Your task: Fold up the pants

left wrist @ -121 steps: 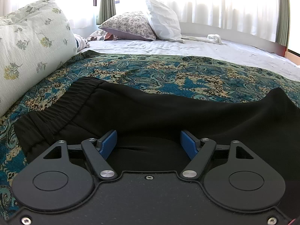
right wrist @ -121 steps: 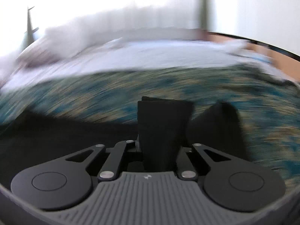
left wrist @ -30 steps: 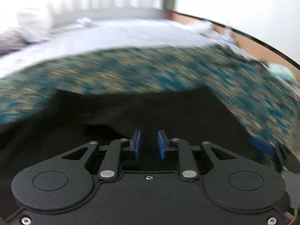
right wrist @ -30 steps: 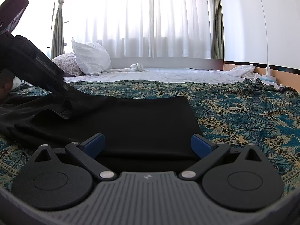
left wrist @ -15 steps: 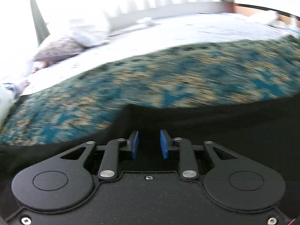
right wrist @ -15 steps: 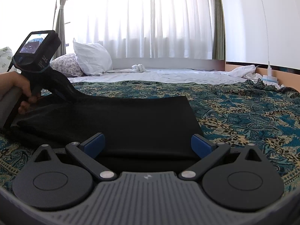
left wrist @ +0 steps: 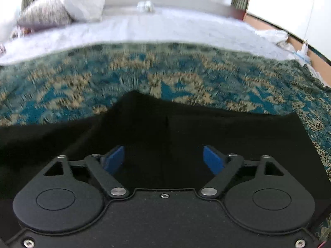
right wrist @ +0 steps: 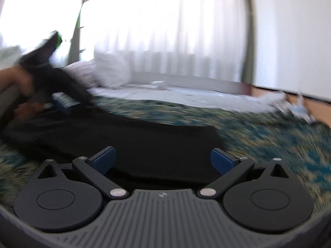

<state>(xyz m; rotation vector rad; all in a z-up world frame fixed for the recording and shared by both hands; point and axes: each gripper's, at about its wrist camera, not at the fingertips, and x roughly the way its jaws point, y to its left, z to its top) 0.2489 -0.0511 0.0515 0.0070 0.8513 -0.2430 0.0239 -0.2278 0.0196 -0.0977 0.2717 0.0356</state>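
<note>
The black pants (left wrist: 206,132) lie folded on the patterned blue bedspread (left wrist: 165,72). In the left wrist view my left gripper (left wrist: 163,160) is open just above the dark cloth, with nothing between its blue pads. In the right wrist view the pants (right wrist: 144,142) stretch from the left to the middle. My right gripper (right wrist: 163,159) is open and empty over their near edge. The left gripper (right wrist: 62,103), held by a hand, also shows at the far left of the right wrist view, over the pants. Both views are motion-blurred.
White sheets (left wrist: 165,26) and pillows (left wrist: 82,2) lie at the head of the bed. A bright curtained window (right wrist: 165,31) is behind. A white cloth bundle (right wrist: 279,101) lies at the bed's right edge near the wall.
My left gripper has opened from nearly shut and let go of the pants, and its view swung right. My right gripper stayed open and shifted, blurring its view.
</note>
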